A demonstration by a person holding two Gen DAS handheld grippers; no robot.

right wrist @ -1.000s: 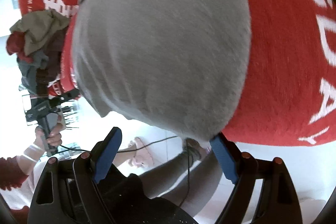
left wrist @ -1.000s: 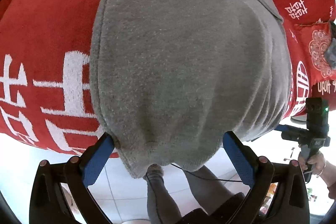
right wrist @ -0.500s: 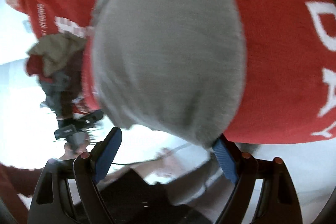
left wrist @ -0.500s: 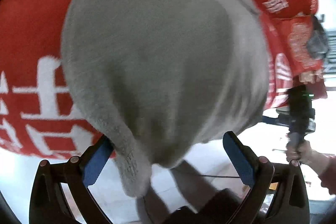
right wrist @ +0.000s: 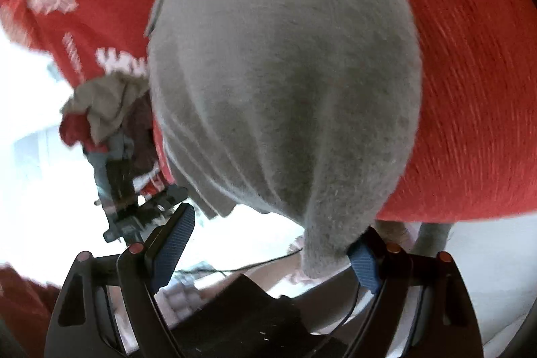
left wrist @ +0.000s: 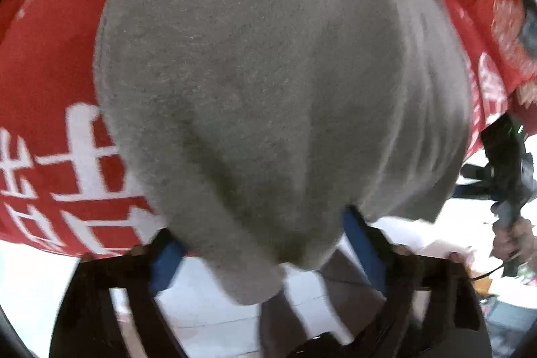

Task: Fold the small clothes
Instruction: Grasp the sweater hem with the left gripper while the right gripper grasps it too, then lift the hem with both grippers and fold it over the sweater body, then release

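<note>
My left gripper (left wrist: 263, 252) points steeply down at the near left corner of the grey garment (left wrist: 268, 89). Its jaws have just been closing, and that corner hangs between them as a thick lobe. The cloth meets the inner face of each blue pad, but the picture is smeared and I cannot tell whether the pads are pressing on it yet.

The garment lies spread on the red cloth (left wrist: 50, 56) with white characters. Its long axis runs straight away from me, from the near hem under my grippers to the far end at the top of both views. The near hem overhangs the edge of the red cloth, with pale floor below.

My right gripper (right wrist: 268, 252) is at the near right corner. Its jaws have also just been closing a little, but they stand apart. The corner droops against the right pad (right wrist: 364, 260), while the left pad is clear of the cloth with open space beside it.

Each hand is nearest its own corner, so I judge the fold turns on carrying the near hem away from me along that long axis. My right jaws must catch their corner first. Further left in that view, a heap of other clothes (right wrist: 100, 113) waits on the red cloth.
</note>
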